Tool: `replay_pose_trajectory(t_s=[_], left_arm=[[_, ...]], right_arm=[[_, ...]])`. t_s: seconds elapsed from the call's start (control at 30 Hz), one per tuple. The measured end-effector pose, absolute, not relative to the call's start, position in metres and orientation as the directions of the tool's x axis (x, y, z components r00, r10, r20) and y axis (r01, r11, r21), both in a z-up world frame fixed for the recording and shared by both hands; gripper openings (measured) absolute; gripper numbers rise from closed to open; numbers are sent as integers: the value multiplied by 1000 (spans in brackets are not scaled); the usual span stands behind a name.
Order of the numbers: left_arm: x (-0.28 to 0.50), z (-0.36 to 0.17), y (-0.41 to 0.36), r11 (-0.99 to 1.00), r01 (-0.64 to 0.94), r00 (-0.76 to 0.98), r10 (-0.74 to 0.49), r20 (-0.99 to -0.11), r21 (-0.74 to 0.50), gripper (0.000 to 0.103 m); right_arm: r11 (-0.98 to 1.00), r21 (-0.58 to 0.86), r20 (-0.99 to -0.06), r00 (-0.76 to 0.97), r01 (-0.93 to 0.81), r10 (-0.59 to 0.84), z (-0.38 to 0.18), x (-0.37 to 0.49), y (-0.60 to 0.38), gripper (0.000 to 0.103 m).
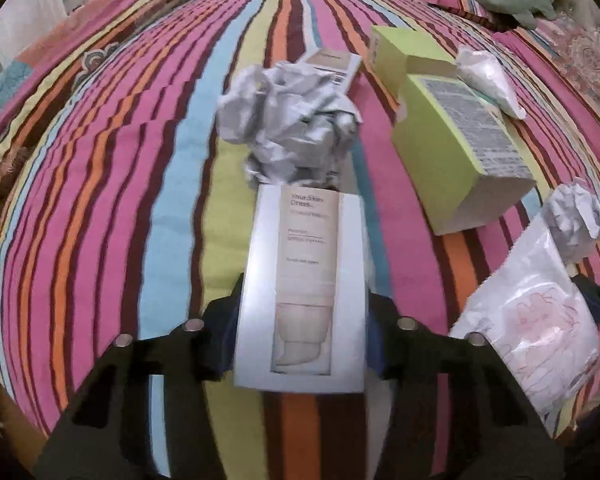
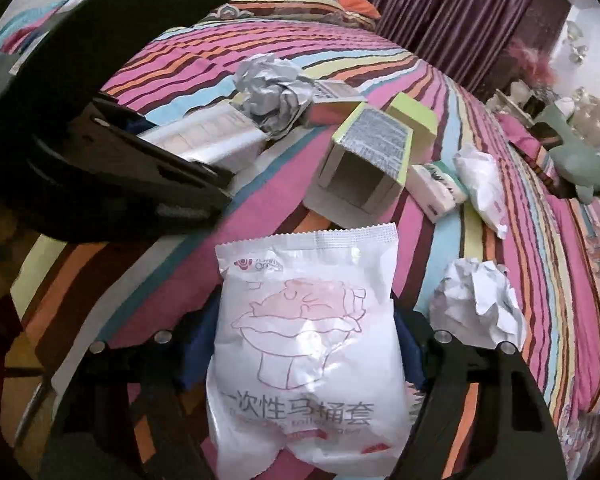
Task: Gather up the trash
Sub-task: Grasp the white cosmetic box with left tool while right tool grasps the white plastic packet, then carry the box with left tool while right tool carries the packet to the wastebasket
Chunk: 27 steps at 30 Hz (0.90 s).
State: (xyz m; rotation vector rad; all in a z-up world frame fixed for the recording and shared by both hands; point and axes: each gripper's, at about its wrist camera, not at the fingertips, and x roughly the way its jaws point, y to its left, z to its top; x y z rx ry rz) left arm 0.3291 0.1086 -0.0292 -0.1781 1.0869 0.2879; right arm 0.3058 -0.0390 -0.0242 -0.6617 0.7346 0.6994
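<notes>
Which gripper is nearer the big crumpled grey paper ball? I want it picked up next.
Left. The left gripper, shut on the white box, has the grey paper ball just past the box's far end. The right gripper, holding the white packet, sits farther off.

Bedspread [image 1: 100, 168]: stripes of pink, orange, light blue, lime, maroon. Skincare box [image 1: 300, 292]: white, beige panel. Crumpled paper [image 1: 288, 128]: grey-white. Open carton [image 1: 456, 152]: lime green. Packet [image 2: 312, 340]: white, pink line drawing, grey lettering.

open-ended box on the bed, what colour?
Lime green box with a grey printed label panel, pale cardboard inside; clearest in the right wrist view.
</notes>
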Motion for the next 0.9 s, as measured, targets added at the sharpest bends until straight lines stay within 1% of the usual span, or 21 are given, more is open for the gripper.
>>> replay_pose_trajectory(t_s=[0.13, 0.3, 0.43, 0.53, 0.73, 0.8, 0.9], left_arm=[[329, -25, 116, 947, -318, 440, 105, -892, -45, 48], [316, -21, 114, 945, -317, 463, 87, -882, -74, 48], [301, -15, 113, 947, -309, 481, 72, -874, -92, 48], [287, -9, 113, 947, -304, 494, 68, -867, -99, 48], [252, 2, 106, 955, -283, 516, 76, -853, -87, 48], [240, 4, 102, 957, -278, 520, 75, -851, -85, 48], [221, 6, 96, 960, -266, 523, 73, -849, -81, 48]], right_arm=[[611, -270, -751, 560, -744, 350, -13, 299, -40, 70], [645, -229, -748, 556, -729, 363, -1, 298, -42, 70], [692, -168, -743, 552, -702, 379, 8, 300, -53, 70], [733, -95, -745, 536, -674, 396, 13, 299, -65, 70], [791, 131, -735, 477, -597, 482, 24, 291, -95, 70], [798, 179, -727, 469, -576, 502, 26, 282, -104, 70], [801, 207, -721, 466, -562, 513, 26, 266, -111, 70]])
